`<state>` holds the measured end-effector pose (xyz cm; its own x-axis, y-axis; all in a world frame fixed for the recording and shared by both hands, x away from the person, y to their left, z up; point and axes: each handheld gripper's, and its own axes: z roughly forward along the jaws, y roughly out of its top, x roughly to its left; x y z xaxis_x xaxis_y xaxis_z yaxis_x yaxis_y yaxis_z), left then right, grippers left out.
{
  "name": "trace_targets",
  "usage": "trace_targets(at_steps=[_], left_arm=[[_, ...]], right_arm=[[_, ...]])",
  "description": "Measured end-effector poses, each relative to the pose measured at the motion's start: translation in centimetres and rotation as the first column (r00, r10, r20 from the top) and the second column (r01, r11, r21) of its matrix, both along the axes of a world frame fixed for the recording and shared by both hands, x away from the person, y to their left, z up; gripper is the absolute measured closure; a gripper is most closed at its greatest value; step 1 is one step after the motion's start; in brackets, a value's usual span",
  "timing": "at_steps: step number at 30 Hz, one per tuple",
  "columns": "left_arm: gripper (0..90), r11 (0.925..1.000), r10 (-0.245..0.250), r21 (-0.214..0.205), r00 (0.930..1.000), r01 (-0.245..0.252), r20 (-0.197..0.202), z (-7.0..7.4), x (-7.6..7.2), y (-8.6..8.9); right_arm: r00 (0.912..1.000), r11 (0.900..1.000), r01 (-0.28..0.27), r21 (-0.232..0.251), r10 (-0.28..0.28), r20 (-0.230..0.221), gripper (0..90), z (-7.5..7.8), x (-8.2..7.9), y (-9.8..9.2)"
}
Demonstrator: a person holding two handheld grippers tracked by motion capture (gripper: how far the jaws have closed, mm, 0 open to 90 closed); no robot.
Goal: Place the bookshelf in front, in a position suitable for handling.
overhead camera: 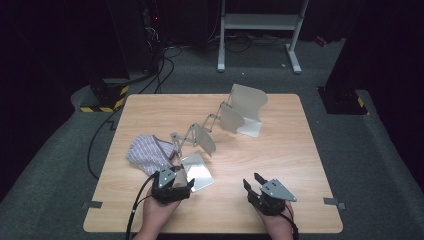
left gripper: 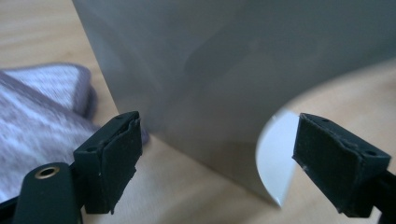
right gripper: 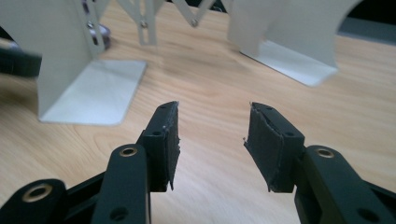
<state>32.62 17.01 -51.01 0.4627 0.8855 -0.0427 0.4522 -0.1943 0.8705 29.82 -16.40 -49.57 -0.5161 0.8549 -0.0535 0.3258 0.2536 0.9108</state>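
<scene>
A metal folding rack runs diagonally across the wooden table [overhead camera: 280, 150]. Its near end plate [overhead camera: 199, 171], middle plate [overhead camera: 205, 137] and far end plate [overhead camera: 246, 111] are joined by scissor links [overhead camera: 186, 134]. A striped cloth [overhead camera: 146, 152] lies left of the near plate. My left gripper [overhead camera: 179, 179] stands open right at the near plate; in the left gripper view that plate [left gripper: 210, 70] rises just beyond the left gripper [left gripper: 219, 144], with the cloth [left gripper: 37, 107] at the left. My right gripper [overhead camera: 252, 181] is open and holds nothing. In the right gripper view the right gripper [right gripper: 212, 135] points over bare wood toward the near plate [right gripper: 70, 60] and far plate [right gripper: 289, 32].
Behind the table stand a white metal frame [overhead camera: 260, 22] and dark equipment with a yellow-black striped base [overhead camera: 107, 97]. Cables [overhead camera: 160, 65] run over the grey floor. Tape marks [overhead camera: 92, 204] sit at the table's front corners.
</scene>
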Motion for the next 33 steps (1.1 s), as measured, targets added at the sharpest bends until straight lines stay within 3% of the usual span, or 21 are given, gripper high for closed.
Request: trace_targets(at_steps=[3, 6, 8, 12, 17, 25, 33], left_arm=[[17.8, 0.9998, 0.017, -0.012, 0.9998, -0.017, -0.005, 0.3, 1.0, -0.5], [19.0, 0.9993, 0.034, 0.018, 0.9994, -0.034, -0.008, 0.3, 1.6, -1.3], [22.6, 0.9962, 0.080, 0.035, 0.9968, -0.080, -0.004, 0.2, 2.0, -1.5], [30.6, 0.9936, 0.091, 0.066, 0.9958, -0.092, 0.009, 0.0, 2.0, -1.5], [43.5, 0.9922, 0.118, 0.040, 0.9930, -0.118, 0.008, -0.2, 1.7, -0.8], [60.9, 0.9897, 0.136, 0.041, 0.9905, -0.137, 0.019, -0.2, 1.5, 0.3], [66.8, 0.9905, 0.131, 0.037, 0.9908, -0.132, 0.032, -0.3, 1.2, 1.0]], right_arm=[[0.9997, 0.9997, 0.022, -0.005, -0.023, -0.008, 53.3, -0.1, -0.8, -0.9], [0.9989, 0.9989, 0.045, -0.012, -0.046, -0.010, 53.3, -0.2, -1.4, -1.6], [0.9980, 0.9980, 0.062, -0.011, -0.062, -0.016, 53.4, -0.4, -1.5, -1.8], [0.9982, 0.9980, 0.056, -0.031, -0.056, -0.019, 53.4, -0.7, -1.5, -1.5], [0.9991, 0.9986, 0.035, -0.041, -0.036, -0.024, 53.4, -1.0, -1.3, -0.8], [0.9994, 0.9989, 0.019, -0.044, -0.020, -0.029, 53.4, -1.2, -1.0, -0.5], [0.9993, 0.9989, 0.014, -0.045, -0.016, -0.033, 53.4, -1.3, -1.0, -0.3]])
